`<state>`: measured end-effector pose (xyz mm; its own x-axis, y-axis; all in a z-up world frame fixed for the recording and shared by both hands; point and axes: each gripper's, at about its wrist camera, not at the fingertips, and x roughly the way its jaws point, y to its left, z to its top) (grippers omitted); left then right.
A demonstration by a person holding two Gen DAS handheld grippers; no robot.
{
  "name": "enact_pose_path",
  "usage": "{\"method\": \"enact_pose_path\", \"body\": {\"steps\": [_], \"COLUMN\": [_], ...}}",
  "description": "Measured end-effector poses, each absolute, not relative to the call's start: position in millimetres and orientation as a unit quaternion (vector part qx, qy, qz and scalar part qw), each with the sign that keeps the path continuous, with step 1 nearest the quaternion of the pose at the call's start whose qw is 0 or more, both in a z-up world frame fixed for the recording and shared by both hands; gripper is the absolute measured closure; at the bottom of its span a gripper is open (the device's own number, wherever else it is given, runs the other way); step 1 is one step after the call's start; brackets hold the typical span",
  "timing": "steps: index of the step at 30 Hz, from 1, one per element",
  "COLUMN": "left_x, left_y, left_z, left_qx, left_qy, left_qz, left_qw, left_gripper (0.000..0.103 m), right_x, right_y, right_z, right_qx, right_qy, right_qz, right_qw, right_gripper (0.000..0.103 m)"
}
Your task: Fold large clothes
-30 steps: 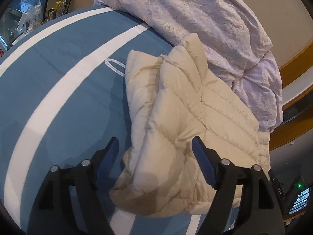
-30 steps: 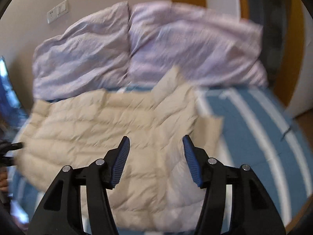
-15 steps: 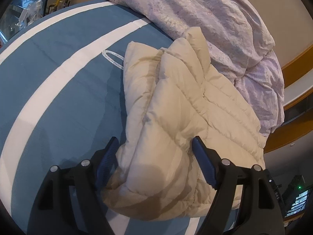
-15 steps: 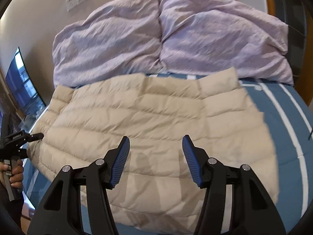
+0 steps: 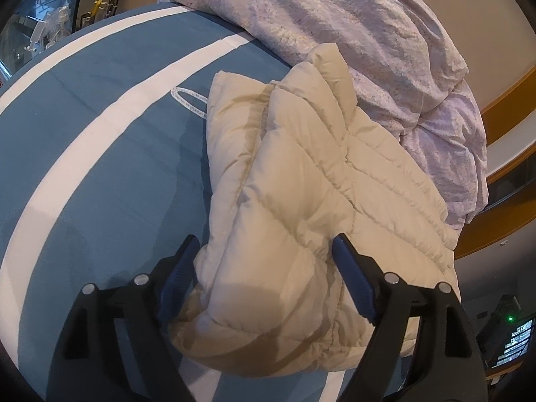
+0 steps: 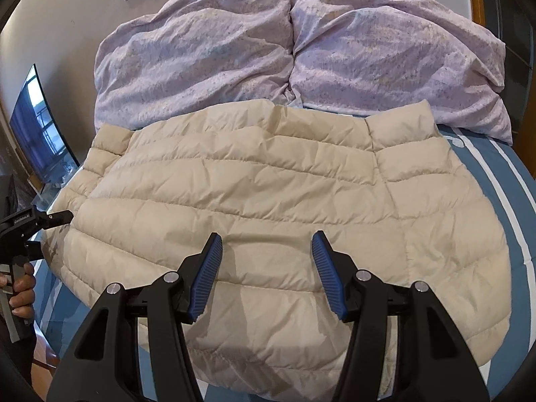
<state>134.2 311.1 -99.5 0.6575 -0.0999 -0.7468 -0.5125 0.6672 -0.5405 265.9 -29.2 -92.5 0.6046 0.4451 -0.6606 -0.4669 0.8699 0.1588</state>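
A cream quilted puffer jacket [image 6: 268, 194] lies spread and folded on a blue bed with white stripes [image 6: 489, 164]. In the left wrist view the jacket [image 5: 301, 201] shows end-on as a thick folded bundle. My left gripper [image 5: 264, 258] is open, its jaws on either side of the jacket's near end, gripping nothing. It also shows at the jacket's left edge in the right wrist view [image 6: 57, 216]. My right gripper [image 6: 266, 251] is open and hovers above the jacket's near part.
Two lilac pillows [image 6: 288, 50] lie against the wall behind the jacket and touch its far edge; they show in the left wrist view [image 5: 368, 40] too. A white cord loop [image 5: 187, 98] lies on the sheet. A monitor [image 6: 37, 127] stands left of the bed.
The right wrist view swung from a blurred sideways look to a steady one over the flat jacket. My left gripper moved closer to the jacket's end. Both stayed open.
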Motion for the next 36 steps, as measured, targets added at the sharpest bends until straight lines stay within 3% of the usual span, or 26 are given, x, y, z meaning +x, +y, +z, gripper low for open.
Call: {"method": "enact_pose_path", "body": {"steps": [12, 25, 32, 36], "left_x": [142.1, 148.4, 148.2, 146.8], "left_y": [305.0, 299.5, 299.2, 300.3], "left_z": [-99.0, -100.9, -102.9, -104.0], "left_qx": [-0.366, -0.356, -0.372, -0.395], "left_qy": [0.394, 0.392, 0.387, 0.381], "left_qz": [0.131, 0.136, 0.127, 0.103], "left_qw": [0.833, 0.837, 0.834, 0.830], "left_gripper": [0.015, 0.015, 0.031, 0.064], "right_x": [267.9, 265.4, 269.7, 270.4], "right_y": [-15.6, -12.6, -18.7, -19.8], "right_z": [-109.5, -123.2, -129.5, -130.2], "right_qx": [-0.037, -0.071, -0.060, -0.058], "right_qy": [0.376, 0.398, 0.407, 0.408], "right_qz": [0.243, 0.225, 0.233, 0.235], "right_qw": [0.893, 0.886, 0.881, 0.880], "right_gripper": [0.045, 0.045, 0.045, 0.045]}}
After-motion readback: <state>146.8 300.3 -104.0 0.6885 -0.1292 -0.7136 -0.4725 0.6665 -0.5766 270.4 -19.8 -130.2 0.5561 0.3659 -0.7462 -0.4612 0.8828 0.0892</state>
